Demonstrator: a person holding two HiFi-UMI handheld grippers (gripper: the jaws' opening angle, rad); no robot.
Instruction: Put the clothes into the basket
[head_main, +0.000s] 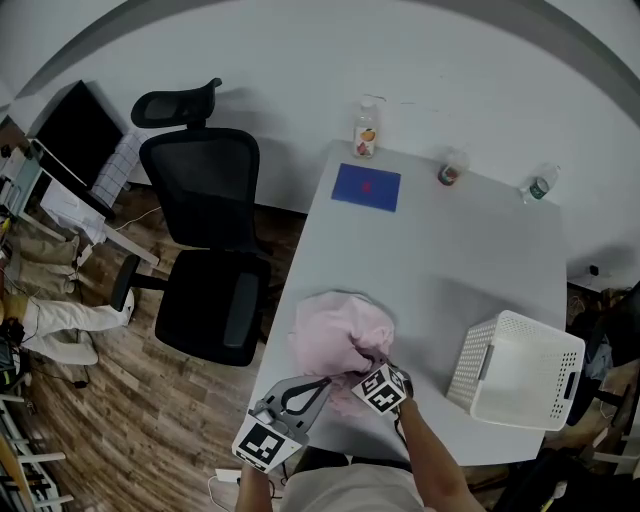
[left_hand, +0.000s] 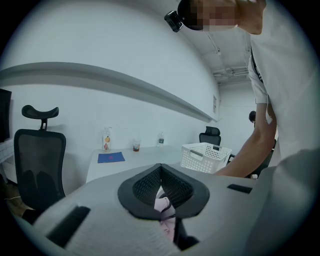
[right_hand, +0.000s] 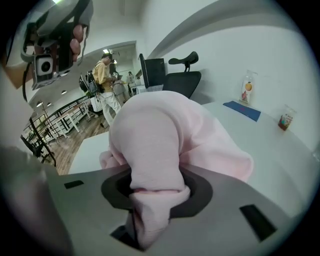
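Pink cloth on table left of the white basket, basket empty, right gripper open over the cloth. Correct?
Not open. The right gripper is shut on the pink cloth; the right gripper view shows a fold pinched between its jaws. The rest holds: cloth on the table, left of the empty white basket.

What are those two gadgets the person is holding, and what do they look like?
They are hand-held grasping devices: the left tool and the right tool. Each is light grey plastic with black ribbed lining inside its jaws, and each carries a white cube printed with black square markers. The person wears a pale short-sleeved shirt.
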